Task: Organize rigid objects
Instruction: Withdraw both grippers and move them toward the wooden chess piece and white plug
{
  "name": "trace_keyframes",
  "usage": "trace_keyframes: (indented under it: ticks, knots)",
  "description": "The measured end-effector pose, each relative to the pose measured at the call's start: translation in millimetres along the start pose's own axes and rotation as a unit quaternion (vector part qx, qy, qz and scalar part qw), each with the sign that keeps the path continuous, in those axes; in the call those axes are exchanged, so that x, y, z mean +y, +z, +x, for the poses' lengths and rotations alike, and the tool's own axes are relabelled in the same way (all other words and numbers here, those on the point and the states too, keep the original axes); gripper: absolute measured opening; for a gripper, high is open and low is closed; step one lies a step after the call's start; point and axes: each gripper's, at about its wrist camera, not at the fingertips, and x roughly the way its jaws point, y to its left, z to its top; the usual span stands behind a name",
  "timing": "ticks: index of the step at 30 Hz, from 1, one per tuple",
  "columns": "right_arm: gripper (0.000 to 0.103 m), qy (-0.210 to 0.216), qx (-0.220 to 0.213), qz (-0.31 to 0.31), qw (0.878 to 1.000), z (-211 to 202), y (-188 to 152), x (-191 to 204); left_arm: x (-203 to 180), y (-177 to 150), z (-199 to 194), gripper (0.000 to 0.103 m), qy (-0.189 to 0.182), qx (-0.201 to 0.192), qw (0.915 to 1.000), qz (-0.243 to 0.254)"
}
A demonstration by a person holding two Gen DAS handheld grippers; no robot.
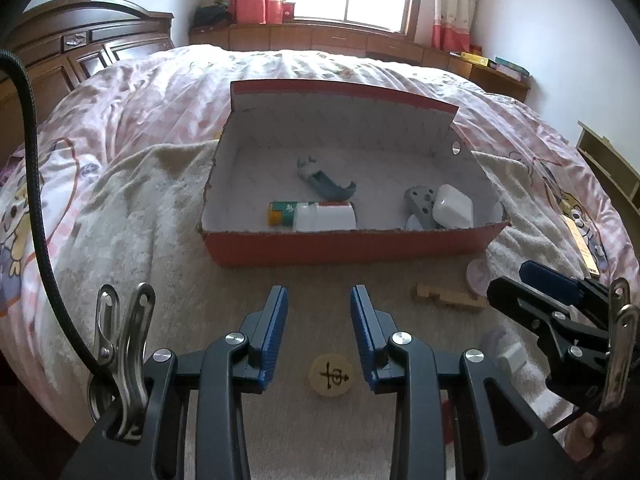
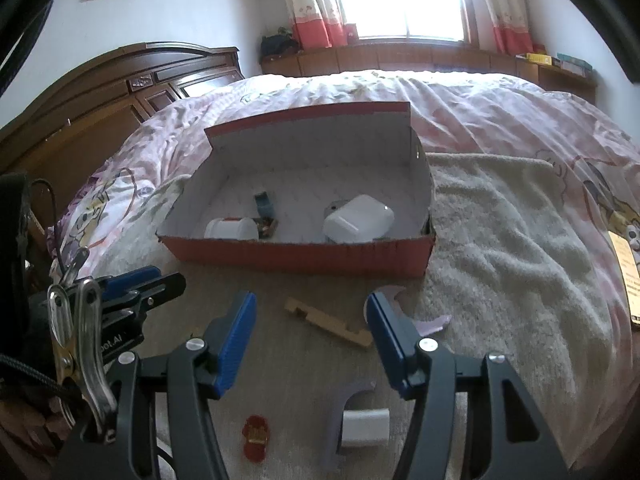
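Note:
A red cardboard box (image 1: 344, 246) (image 2: 304, 258) with its lid up stands on the bed, holding a white earbud case (image 1: 454, 206) (image 2: 358, 220), a blue clip (image 1: 326, 184), a white bottle (image 1: 326, 218) and a grey piece (image 1: 420, 200). My left gripper (image 1: 319, 300) hovers open and holds nothing, above a round wooden chess piece (image 1: 331, 376). My right gripper (image 2: 311, 312) (image 1: 516, 280) is open too, above a notched wooden block (image 2: 330, 322) (image 1: 450, 296). Nearer lie a white plug on a lilac holder (image 2: 362, 426) and a small red piece (image 2: 256, 436).
A pale plush blanket (image 2: 500, 232) covers the pink patterned quilt (image 1: 160, 92). A pink round piece (image 1: 476, 276) (image 2: 390, 294) lies by the box's right corner. A dark wooden headboard (image 1: 80, 48) stands left, a window ledge (image 1: 320, 36) at the back.

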Motion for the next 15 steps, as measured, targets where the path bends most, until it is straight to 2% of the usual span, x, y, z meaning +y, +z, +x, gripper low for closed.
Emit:
trace_keyframes:
  ticks: [15]
  knots:
    - [0.061,-0.011,0.025,0.003,1.0,-11.0,-33.7,-6.9,12.0,-34.5,-5.1,0.034,0.003,0.026,0.9996,-0.012]
